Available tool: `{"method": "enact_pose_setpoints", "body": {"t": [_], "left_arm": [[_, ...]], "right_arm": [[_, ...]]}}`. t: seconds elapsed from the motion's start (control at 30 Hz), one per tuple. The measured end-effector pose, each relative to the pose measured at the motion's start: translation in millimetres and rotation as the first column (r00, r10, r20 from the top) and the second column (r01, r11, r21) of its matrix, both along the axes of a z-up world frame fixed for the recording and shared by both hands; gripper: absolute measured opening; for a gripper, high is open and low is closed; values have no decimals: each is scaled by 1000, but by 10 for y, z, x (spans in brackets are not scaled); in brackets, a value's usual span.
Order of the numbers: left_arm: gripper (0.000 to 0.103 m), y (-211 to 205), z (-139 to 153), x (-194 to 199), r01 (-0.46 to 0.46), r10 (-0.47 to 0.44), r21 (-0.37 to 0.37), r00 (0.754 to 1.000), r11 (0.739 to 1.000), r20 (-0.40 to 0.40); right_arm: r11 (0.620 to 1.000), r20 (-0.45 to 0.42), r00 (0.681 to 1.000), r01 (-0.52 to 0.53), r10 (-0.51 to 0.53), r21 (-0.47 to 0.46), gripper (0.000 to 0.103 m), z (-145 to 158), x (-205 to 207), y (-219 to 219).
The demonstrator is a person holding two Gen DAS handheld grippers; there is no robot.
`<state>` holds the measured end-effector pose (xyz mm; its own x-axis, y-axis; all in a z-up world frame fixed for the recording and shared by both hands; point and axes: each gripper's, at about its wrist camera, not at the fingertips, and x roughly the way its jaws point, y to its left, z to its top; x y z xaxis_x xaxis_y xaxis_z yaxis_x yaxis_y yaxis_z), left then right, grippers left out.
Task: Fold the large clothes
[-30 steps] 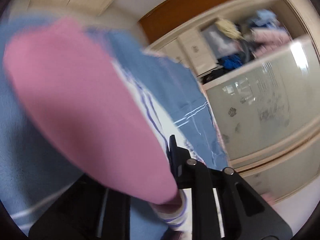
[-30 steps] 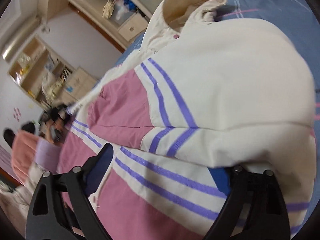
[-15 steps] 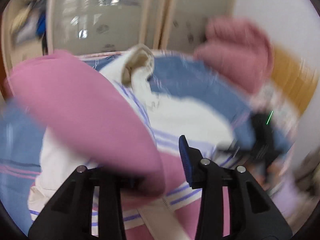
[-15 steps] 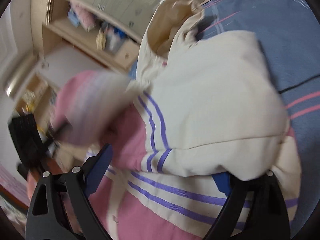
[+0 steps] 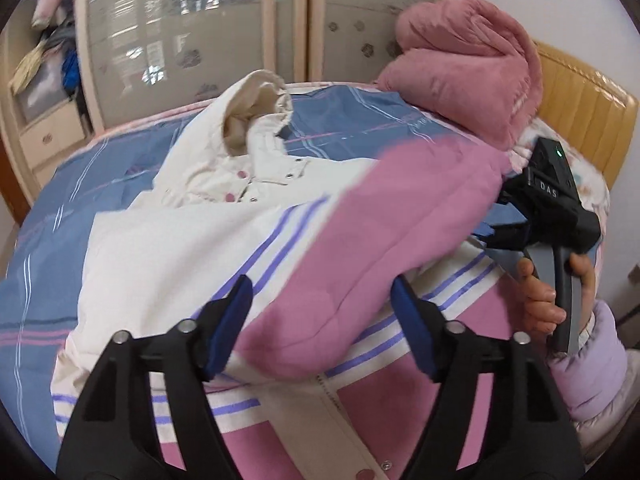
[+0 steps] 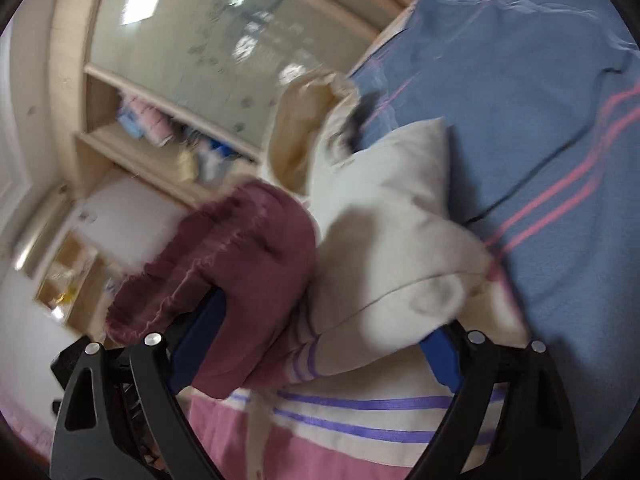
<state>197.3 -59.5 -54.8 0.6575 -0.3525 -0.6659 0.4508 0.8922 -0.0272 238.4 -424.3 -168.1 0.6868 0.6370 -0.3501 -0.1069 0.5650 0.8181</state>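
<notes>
Count, bed area. Jackets: one, cream and pink jacket (image 5: 192,248) with violet stripes, spread on the bed (image 5: 44,240). Sleeves visible on it: one pink sleeve (image 5: 384,248) laid across the front. Hoods: one, cream hood (image 5: 256,108). Rolled blankets: one, rose-pink blanket (image 5: 472,64) by the headboard (image 5: 580,120). Tongs: two sets, the left tongs (image 5: 320,320) and the right tongs (image 6: 320,344). Hands seen: one, the right hand (image 5: 548,292). Wardrobe doors: two frosted doors (image 5: 176,40).
</notes>
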Motion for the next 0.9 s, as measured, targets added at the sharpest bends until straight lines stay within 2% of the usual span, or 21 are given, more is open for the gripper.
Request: {"method": "enact_pose_setpoints", "body": {"t": [0.1, 0.13, 0.2, 0.23, 0.33, 0.4, 0.47, 0.53, 0.57, 0.6, 0.67, 0.73, 0.77, 0.83, 0.9], "left_arm": [[75, 142, -66, 64, -78, 78, 6, 997, 997, -17], [75, 189, -93, 94, -97, 97, -5, 995, 995, -30], [75, 317, -155, 160, -140, 136, -43, 988, 989, -71], [75, 369, -188, 200, -162, 157, -53, 984, 985, -88], [75, 585, -405, 319, -239, 224, -94, 964, 966, -146], [74, 732, -533, 404, -279, 248, -150, 949, 948, -197], [74, 857, -649, 478, -316, 263, -217, 934, 923, -240], [75, 913, -718, 508, -347, 279, -264, 924, 900, -263], [75, 907, -737, 517, -357, 289, -268, 921, 895, -263], [77, 878, -748, 519, -363, 298, -261, 919, 894, -258], [80, 805, -742, 497, -367, 312, -240, 920, 899, -238], [81, 727, -725, 477, -369, 326, -203, 920, 907, -217], [81, 688, -716, 466, -367, 330, -181, 921, 912, -206], [82, 676, -683, 435, -368, 335, -171, 922, 914, -197], [82, 725, -646, 393, -371, 331, -210, 922, 905, -201]], "right_arm": [[998, -66, 998, -19, 14, -66, 90, -33, 36, 23], [989, -111, 993, -64, 50, -133, 90, -33, 70, 77], [966, -143, 982, -155, 127, -206, 90, -20, 73, 149], [955, -148, 975, -198, 168, -219, 90, -10, 55, 172], [906, -156, 926, -371, 344, -205, 90, 44, -60, 228], [861, -98, 884, -467, 456, -201, 90, 154, -243, 245], [846, 43, 859, -493, 511, -205, 90, 355, -458, 201], [869, 140, 862, -465, 488, -168, 92, 423, -516, 140], [886, 139, 878, -437, 458, -158, 93, 397, -495, 138], [894, 112, 892, -418, 437, -163, 93, 354, -425, 156], [905, 1, 925, -372, 380, -205, 93, 203, -283, 247], [908, -39, 933, -357, 358, -219, 63, 134, -161, 377], [909, -31, 932, -359, 361, -212, 37, 149, -142, 417], [923, 46, 949, -291, 311, -254, 31, 295, -187, 469], [923, 119, 959, -209, 259, -324, 28, 417, -221, 505]]}}
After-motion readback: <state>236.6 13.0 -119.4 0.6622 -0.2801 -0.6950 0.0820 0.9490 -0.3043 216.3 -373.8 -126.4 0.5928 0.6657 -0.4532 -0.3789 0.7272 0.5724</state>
